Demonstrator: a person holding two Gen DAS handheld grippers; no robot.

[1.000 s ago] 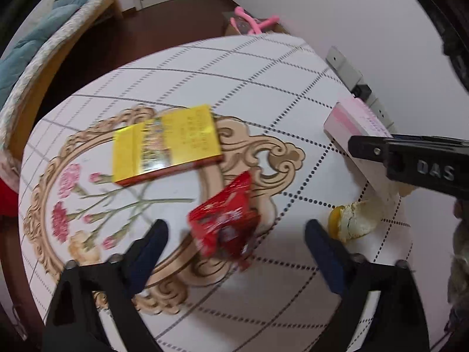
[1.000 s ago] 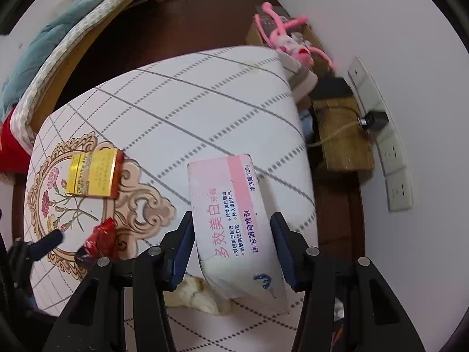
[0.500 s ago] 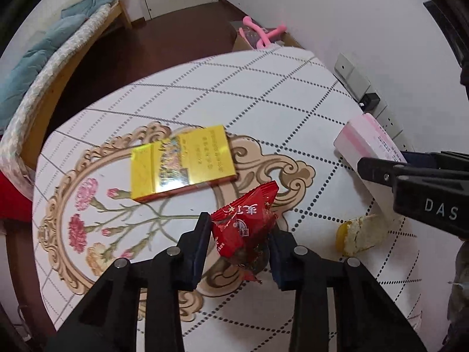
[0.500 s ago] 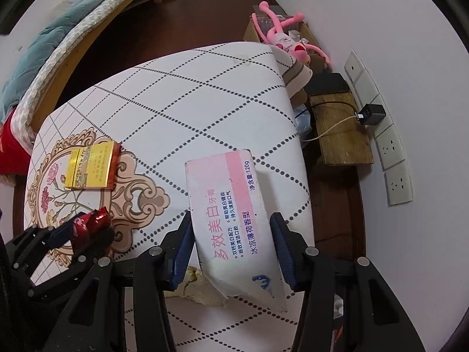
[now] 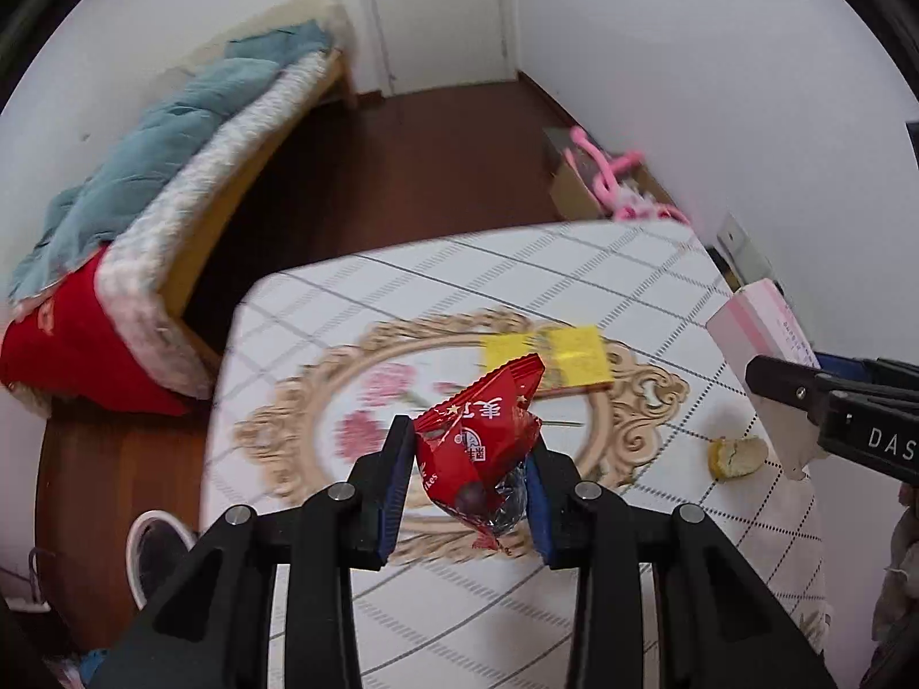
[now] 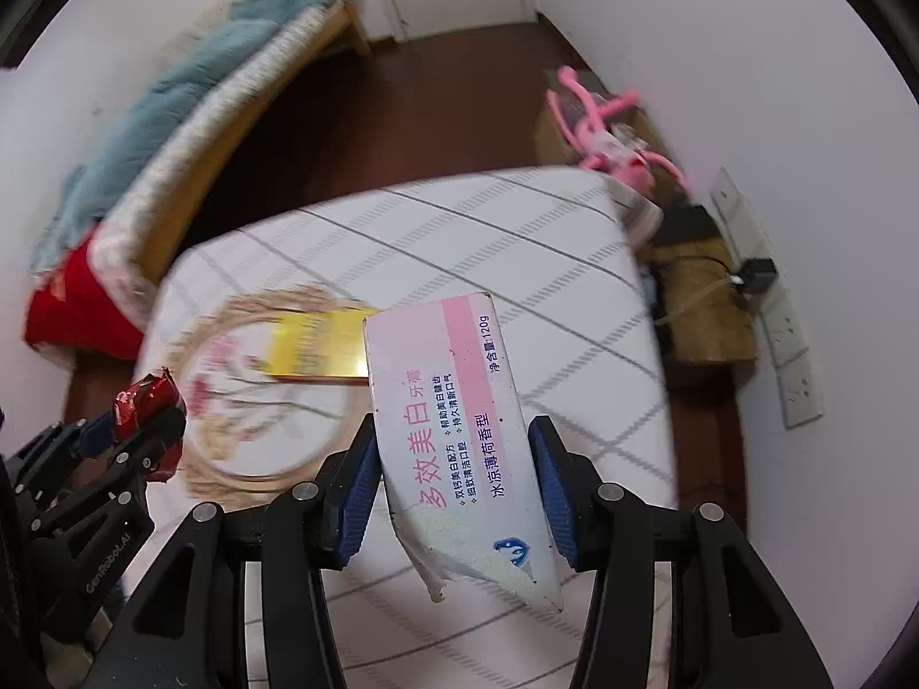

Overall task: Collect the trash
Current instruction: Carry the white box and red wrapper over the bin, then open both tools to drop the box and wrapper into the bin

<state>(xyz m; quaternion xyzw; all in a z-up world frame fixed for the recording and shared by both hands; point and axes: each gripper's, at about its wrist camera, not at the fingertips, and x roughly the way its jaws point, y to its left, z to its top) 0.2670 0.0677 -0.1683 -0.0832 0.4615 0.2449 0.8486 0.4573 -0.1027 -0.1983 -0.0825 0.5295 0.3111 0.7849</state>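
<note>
Crumpled red foil snack wrapper [image 5: 479, 448] sits clamped in the left gripper [image 5: 468, 488] above the patterned white tablecloth [image 5: 574, 287]; right gripper [image 6: 454, 488] grips the pink-and-white toothpaste box [image 6: 454, 402] near the table's right edge, yellow flat box [image 5: 566, 353] and bread scrap [image 5: 738, 456] below.

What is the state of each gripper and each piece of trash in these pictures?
left gripper: shut on the red wrapper.
red wrapper: crumpled, held above the table.
right gripper: shut on the pink box.
pink box: held up, near end torn.
yellow box: lying flat on the table.
bread piece: lying on the table.
</note>
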